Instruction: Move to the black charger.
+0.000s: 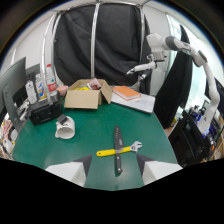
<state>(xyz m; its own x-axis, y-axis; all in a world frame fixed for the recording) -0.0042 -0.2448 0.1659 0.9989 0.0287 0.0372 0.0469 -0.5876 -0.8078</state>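
A small black block, likely the charger (62,119), sits against the top of a white mug (65,129) lying on the green table (90,135), well ahead and to the left of my fingers. My gripper (114,159) is open and holds nothing. Its two pale fingertips (83,163) flank the near end of a black knife (117,150). The knife lies crossed with a yellow-handled wrench (119,150) just ahead of the fingers.
An open cardboard box (86,95) stands beyond the mug. A black case (44,112), bottles (49,80) and a monitor (12,87) line the left side. An orange book (127,93) on papers lies far right. A white robot arm (167,47) stands behind the table.
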